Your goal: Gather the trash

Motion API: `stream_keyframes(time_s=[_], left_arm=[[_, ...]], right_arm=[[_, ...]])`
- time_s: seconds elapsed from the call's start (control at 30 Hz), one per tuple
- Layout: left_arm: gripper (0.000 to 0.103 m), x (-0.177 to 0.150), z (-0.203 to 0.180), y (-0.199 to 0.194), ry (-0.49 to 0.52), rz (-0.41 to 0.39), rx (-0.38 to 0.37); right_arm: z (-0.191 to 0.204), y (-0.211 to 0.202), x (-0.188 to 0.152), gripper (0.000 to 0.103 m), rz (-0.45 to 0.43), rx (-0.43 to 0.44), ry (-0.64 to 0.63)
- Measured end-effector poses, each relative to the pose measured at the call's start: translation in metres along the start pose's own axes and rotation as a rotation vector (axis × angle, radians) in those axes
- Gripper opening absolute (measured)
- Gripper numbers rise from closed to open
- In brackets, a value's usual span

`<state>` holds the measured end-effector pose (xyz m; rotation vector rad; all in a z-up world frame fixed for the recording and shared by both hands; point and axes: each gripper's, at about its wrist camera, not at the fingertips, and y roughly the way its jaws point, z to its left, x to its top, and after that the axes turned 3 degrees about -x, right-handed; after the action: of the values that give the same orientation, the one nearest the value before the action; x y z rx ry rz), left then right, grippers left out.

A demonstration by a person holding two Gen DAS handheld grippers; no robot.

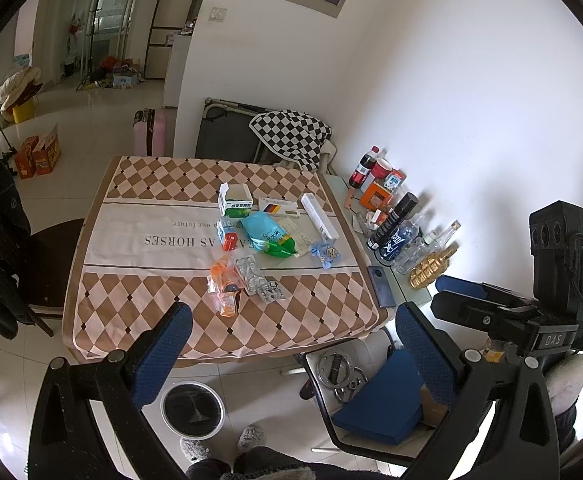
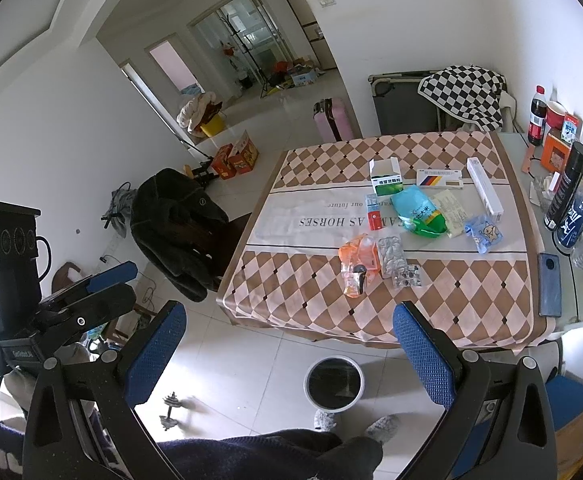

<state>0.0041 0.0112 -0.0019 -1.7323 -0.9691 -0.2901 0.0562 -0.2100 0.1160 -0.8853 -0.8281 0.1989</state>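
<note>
**Trash not yet touched**

Both hand-held grippers, left (image 1: 287, 344) and right (image 2: 287, 344), hang spread wide and empty short of the bench (image 2: 431, 316). The trash lies mid-bench; the bin (image 2: 334, 384) stands on the floor below. Likely next: reach for the nearest piece, the orange wrapper (image 2: 357, 264).

Count: four boxes, one green bag (image 2: 419, 212), two blister packs, one blue packet (image 2: 483, 234).

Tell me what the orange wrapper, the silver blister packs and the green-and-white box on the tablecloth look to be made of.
Orange wrapper: thin plastic film, glossy and partly see-through, crumpled with bright glints.
Silver blister packs: probably aluminium foil with plastic, going by the metallic sheen and rows of raised bumps.
Green-and-white box: printed cardboard, matte, with sharp folded edges and an open top flap.
</note>
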Motion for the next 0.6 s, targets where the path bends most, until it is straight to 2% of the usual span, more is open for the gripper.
stream_keyframes(time_s=[0.6], left_arm=[[0.103, -0.0017, 0.0011, 0.0009, 0.000, 0.002, -0.004]], right_arm=[[0.0064, 0.0045, -0.0003, 0.103, 0.004, 0.006, -0.004]])
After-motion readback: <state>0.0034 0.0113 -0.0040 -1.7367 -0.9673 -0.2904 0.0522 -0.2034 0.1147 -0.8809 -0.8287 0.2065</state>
